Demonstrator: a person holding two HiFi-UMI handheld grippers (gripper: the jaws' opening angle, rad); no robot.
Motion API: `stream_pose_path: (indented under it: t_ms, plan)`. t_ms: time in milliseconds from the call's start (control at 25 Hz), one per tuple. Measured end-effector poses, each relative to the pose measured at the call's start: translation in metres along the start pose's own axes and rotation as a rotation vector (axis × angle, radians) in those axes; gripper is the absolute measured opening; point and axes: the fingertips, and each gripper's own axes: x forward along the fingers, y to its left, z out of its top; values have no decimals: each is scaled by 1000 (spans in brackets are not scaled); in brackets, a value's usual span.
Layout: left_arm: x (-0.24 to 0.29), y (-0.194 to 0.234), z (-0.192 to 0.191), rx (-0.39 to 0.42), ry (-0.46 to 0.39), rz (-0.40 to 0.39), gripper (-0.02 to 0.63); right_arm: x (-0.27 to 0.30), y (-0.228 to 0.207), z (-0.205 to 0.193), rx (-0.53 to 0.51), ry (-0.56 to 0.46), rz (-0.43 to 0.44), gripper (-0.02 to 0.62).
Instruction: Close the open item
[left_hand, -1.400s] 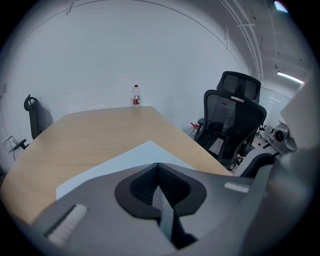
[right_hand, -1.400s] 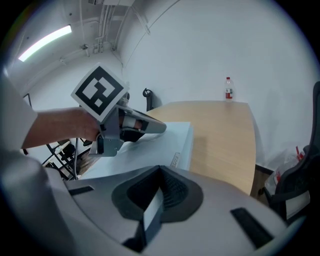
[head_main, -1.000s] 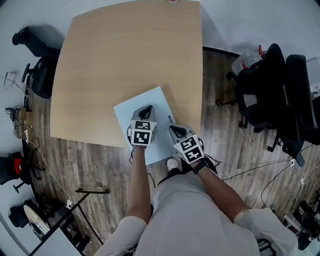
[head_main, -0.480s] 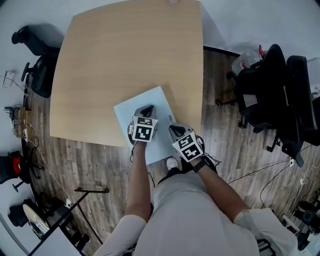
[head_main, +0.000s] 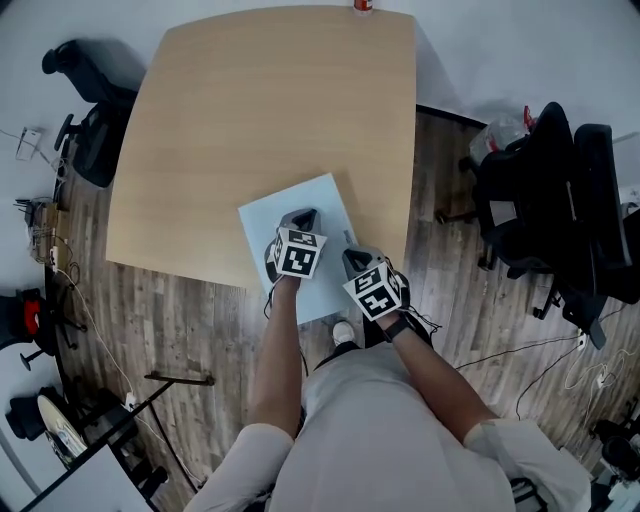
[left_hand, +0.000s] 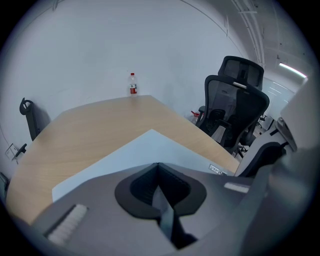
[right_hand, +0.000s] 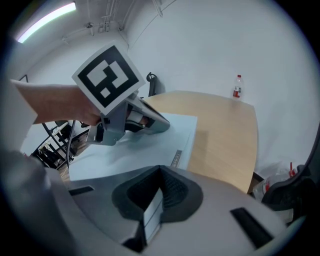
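Bright, even ceiling light; fisheye-warped edges, dark vignette, blurred foreground

Left gripper (head_main: 304, 214), right gripper (head_main: 351, 256) — grey, marker-cubed; pale sleeves (head_main: 243, 458).

table (head_main: 250, 120): matt light wood | sheet (head_main: 290, 205): smooth, matt | floor (head_main: 180, 320): wood planks

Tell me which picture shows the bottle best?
The left gripper view: the bottle stands whole at the table's far edge. The right gripper view shows it whole too, but off-centre. The head view crops it at the top edge.
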Motion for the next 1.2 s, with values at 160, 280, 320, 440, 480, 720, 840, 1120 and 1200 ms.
stream_pose_path:
  t_ms: [160,280,320,440,480,720,840,1120,1200]
  plan:
    - [-6,-1,4,-6,-3,-2,8,-4,2,2,46,-27,22,12]
    - [-15,2,11,-27,-32,0,8,-8,1,8,78,-72,28,12]
    - [-18,3,14,-35,-46,2,8,-11,0,11,77,-85,22,12]
    - [-34,6,21,-45,-91,20,8,-20,2,21,64,-124,5,12]
    - [-42,7,24,-49,-107,29,8,-24,2,25,60,-136,0,12]
    - [-89,16,41,-64,-196,122,8,-52,0,56,90,-226,-32,12]
    - [-118,16,50,-82,-252,141,8,-70,1,79,81,-291,-52,12]
    - [-198,18,66,-136,-414,198,8,-108,9,123,73,-421,-90,12]
    - [-220,16,68,-149,-452,221,8,-120,13,132,67,-450,-102,12]
